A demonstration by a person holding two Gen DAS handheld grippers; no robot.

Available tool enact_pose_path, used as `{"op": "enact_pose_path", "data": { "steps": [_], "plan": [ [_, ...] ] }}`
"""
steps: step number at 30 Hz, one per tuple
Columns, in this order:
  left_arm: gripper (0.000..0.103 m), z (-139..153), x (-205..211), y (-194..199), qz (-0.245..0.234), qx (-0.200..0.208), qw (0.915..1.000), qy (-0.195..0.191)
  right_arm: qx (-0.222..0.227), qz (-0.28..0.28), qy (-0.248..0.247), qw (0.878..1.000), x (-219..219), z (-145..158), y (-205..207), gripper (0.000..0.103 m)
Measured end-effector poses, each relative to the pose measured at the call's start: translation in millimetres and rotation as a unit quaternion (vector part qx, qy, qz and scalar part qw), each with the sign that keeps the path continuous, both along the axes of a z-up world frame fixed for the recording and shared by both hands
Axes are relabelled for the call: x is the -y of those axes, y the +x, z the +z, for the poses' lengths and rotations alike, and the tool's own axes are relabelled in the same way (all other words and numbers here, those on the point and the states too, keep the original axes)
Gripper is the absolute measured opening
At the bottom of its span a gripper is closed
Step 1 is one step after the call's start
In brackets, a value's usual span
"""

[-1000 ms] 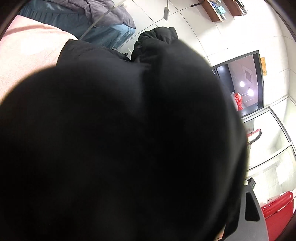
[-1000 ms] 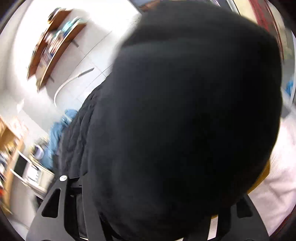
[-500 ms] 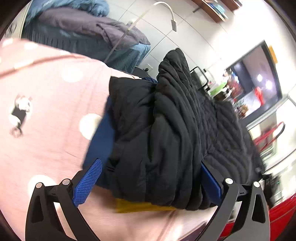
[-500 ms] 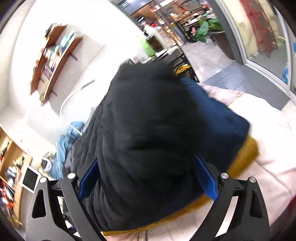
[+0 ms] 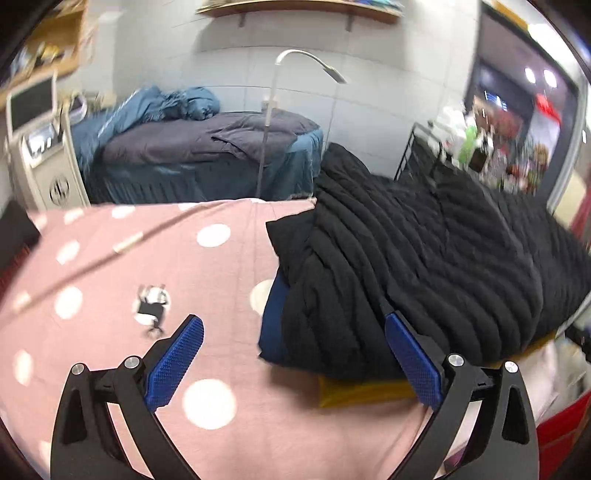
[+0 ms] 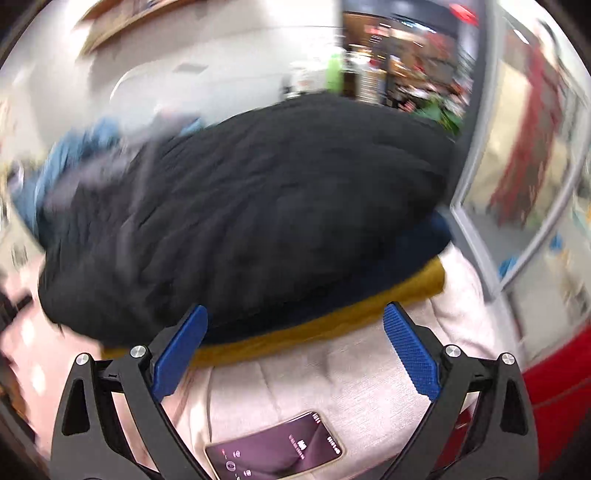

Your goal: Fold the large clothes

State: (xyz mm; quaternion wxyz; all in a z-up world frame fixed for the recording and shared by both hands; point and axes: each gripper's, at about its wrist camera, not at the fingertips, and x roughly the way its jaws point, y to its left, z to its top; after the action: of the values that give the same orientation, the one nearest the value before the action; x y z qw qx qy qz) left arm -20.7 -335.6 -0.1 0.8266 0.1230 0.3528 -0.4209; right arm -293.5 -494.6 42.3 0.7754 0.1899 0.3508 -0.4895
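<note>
1. One black jacket point(image 5: 424, 258) lies folded on top of one blue garment point(image 5: 271, 321) and one yellow garment point(image 5: 362, 389), all on the pink sheet point(image 5: 147, 251).
2. Left gripper point(image 5: 293, 363): jaws apart, empty, just beside the jacket.
3. Right gripper point(image 6: 295, 349): jaws apart, empty, near the jacket.
4. One phone point(image 6: 273, 448) lies near the jacket.

Phone point(image 6: 275, 452), lamp point(image 5: 310, 62), blue bedding point(image 5: 166, 107), wall shelf point(image 5: 295, 7)

Black jacket point(image 5: 424, 266) beside bare sheet point(image 5: 155, 258)
</note>
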Motion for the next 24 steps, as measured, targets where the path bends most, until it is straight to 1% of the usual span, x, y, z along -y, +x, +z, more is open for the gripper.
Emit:
{"op": "enact_pose_path", "data": {
  "steps": [1,2,4,6,7,10,14,18,19,21,24],
  "plan": [
    [0.097,2,2,-6,-0.007,0.007,0.9997,0.022,-0.01,0.011,-0.001,1.0,-2,0,1,0.095],
    [0.097,3,0,-10,-0.011,0.015,0.9992,0.036,-0.019,0.026,-0.004,0.999,-8,0,14,0.095],
    [0.097,3,3,-20,-0.018,0.033,0.9978,0.055,-0.035,0.045,-0.009,0.998,-23,1,34,0.095],
    [0.097,2,0,-29,-0.025,0.043,0.9963,0.07,-0.055,0.056,-0.019,0.997,-41,2,40,0.095],
    [0.097,-1,-5,-34,-0.029,0.045,0.9951,0.083,-0.074,0.057,-0.025,0.995,-46,2,48,0.096],
    [0.097,-7,-1,-43,-0.04,0.04,0.9913,0.118,-0.098,0.059,-0.028,0.993,-53,5,59,0.097],
    [0.097,-4,7,-54,-0.057,0.025,0.9892,0.133,-0.109,0.061,-0.019,0.992,-51,11,63,0.097],
    [0.097,4,23,-72,-0.083,0.045,0.9838,0.152,-0.12,0.06,-0.012,0.991,-35,17,69,0.097],
    [0.097,4,27,-75,-0.09,0.045,0.9828,0.155,-0.124,0.06,-0.01,0.99,-34,17,71,0.097],
    [0.097,3,34,-81,-0.099,0.041,0.9809,0.162,-0.134,0.057,-0.007,0.989,-29,14,71,0.097],
    [0.097,-3,41,-93,-0.113,0.052,0.9761,0.178,-0.142,0.049,-0.003,0.989,-24,9,68,0.097]
  ]
}}
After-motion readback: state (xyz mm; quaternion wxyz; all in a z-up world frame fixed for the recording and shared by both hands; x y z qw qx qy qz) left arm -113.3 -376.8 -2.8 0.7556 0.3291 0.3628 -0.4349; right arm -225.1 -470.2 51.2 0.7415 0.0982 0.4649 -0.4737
